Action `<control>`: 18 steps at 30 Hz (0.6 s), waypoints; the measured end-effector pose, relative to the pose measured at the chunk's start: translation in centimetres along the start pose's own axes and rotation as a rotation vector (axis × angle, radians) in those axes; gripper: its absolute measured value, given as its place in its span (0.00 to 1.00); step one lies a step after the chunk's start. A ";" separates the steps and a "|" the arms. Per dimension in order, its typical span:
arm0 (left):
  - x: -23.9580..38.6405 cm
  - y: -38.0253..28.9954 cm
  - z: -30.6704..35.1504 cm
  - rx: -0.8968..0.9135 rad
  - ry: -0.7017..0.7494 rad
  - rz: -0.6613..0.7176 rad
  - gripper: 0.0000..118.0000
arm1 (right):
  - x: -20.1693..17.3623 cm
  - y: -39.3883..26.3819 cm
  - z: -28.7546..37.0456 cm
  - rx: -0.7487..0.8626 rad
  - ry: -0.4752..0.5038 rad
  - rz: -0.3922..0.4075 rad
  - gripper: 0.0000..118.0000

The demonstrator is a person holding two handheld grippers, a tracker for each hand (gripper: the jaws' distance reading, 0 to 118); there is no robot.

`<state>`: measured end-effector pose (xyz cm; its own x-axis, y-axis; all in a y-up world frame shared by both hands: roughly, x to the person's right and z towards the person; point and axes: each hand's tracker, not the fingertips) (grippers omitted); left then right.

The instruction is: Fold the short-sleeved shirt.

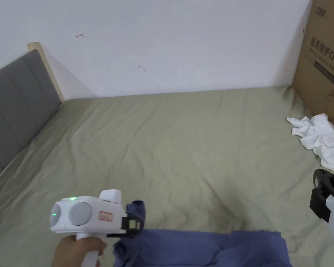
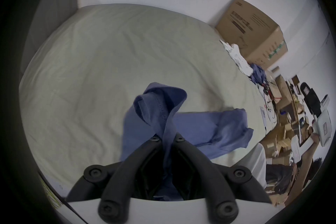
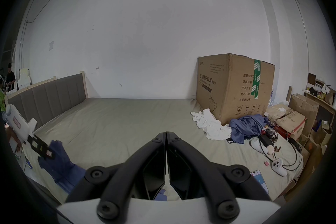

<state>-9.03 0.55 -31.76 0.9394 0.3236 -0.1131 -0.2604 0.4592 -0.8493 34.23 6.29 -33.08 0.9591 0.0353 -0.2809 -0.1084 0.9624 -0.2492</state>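
The blue short-sleeved shirt [image 1: 211,248] lies along the near edge of the bed [image 1: 183,146], stretched sideways over the olive sheet, with its left end pulled up off the sheet. The left hand-held gripper [image 2: 166,138] has its jaws clamped on that raised end: in the left gripper view a bunched fold of blue cloth runs between the two black jaws and a hemmed flap stands up above them. In the head view a hand [image 1: 76,252] holds this gripper by its white grip near the bed's near-left corner.

The right hand-held gripper [image 3: 166,134] has its jaws pressed together with nothing between them; it hangs above the bed near the right end of the shirt, apart from the cloth.

At the far-right corner of the bed a large cardboard box [image 3: 234,88] stands against the wall. A crumpled white garment [image 1: 319,139] lies just beside its base, and next to that a second blue garment [image 3: 247,126] lies in a heap. A grey padded headboard [image 1: 16,104] runs along the bed's left edge.
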 end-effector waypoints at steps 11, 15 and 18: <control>7.0 -2.5 -13.3 -0.179 0.064 -0.052 0.05 | 1.4 -0.7 1.1 -0.013 -0.026 -0.005 0.00; 7.4 -4.1 -15.2 -0.191 0.096 -0.065 0.09 | 1.4 -0.8 1.2 -0.020 -0.031 0.002 0.00; 7.7 -4.3 -14.4 -0.168 0.087 -0.066 0.49 | 1.4 -0.8 1.2 -0.023 -0.031 0.002 0.00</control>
<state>2.53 -10.88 -36.43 0.9709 0.2210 -0.0924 -0.1636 0.3305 -0.9295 35.93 5.94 -32.15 0.9666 0.0457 -0.2523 -0.1157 0.9560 -0.2697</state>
